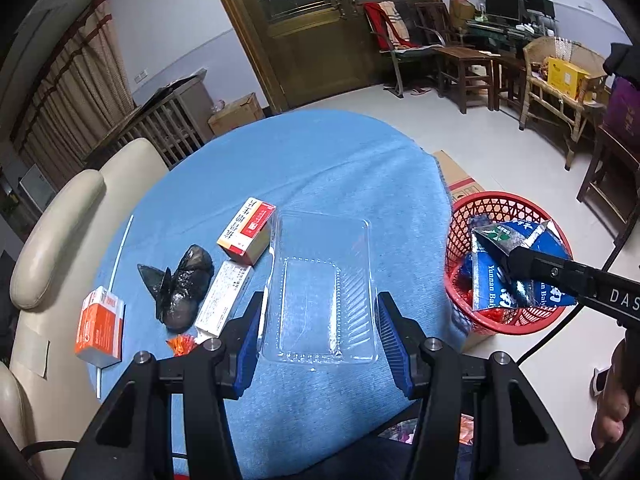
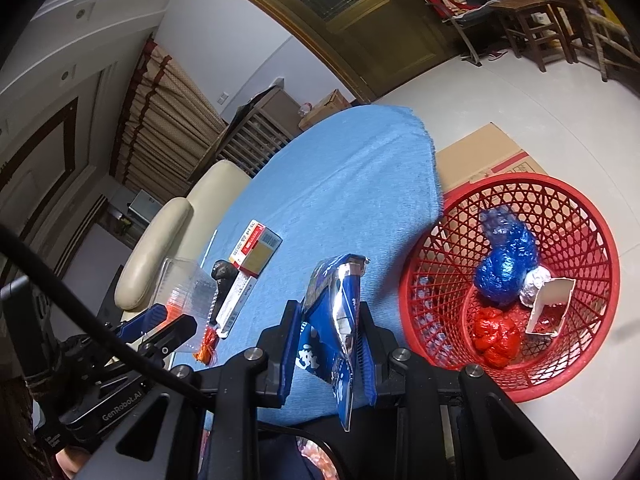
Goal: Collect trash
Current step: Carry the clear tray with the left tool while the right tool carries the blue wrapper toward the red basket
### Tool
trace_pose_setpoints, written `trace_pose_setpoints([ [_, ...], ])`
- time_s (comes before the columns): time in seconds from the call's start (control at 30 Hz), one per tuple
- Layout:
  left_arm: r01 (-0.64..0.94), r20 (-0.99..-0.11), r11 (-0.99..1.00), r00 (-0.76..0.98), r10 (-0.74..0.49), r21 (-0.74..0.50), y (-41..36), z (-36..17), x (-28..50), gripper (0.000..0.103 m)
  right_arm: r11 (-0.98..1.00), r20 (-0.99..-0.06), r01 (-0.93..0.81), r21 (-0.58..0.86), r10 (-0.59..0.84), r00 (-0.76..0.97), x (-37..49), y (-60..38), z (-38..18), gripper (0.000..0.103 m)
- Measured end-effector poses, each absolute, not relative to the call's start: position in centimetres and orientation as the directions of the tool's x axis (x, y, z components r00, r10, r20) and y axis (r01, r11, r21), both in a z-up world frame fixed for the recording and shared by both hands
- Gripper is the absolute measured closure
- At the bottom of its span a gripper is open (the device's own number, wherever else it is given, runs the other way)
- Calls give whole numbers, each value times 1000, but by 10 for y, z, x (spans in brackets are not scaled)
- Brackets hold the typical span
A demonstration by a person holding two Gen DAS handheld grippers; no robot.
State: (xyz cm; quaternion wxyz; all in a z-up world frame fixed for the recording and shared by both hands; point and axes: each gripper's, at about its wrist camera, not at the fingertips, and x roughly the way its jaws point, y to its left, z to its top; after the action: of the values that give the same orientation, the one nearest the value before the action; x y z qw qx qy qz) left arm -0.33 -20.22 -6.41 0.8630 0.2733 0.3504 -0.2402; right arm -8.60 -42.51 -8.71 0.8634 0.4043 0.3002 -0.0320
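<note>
Boxes [image 1: 245, 231] left of tray [image 1: 322, 288]; basket [image 1: 505, 264] off table's [image 1: 332, 160] right edge.

A tall olive-brown wooden double door with patterned glass panes [image 1: 308, 20] is set in a pale lilac wall [image 1: 168, 28]. Dark wooden chairs [image 1: 436, 36] are ranged on the light grey floor [image 1: 500, 140]. Beige pleated curtains [image 1: 76, 92] are hung beside a cream leather sofa [image 1: 52, 236].
</note>
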Motion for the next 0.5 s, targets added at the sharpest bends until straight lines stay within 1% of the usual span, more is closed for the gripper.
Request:
trace_pose_setpoints([
  [0.5, 651, -741, 686, 626, -243, 326, -228, -67, -12, 47, 632, -546, 346, 694, 148, 825, -102, -449, -95, 74],
])
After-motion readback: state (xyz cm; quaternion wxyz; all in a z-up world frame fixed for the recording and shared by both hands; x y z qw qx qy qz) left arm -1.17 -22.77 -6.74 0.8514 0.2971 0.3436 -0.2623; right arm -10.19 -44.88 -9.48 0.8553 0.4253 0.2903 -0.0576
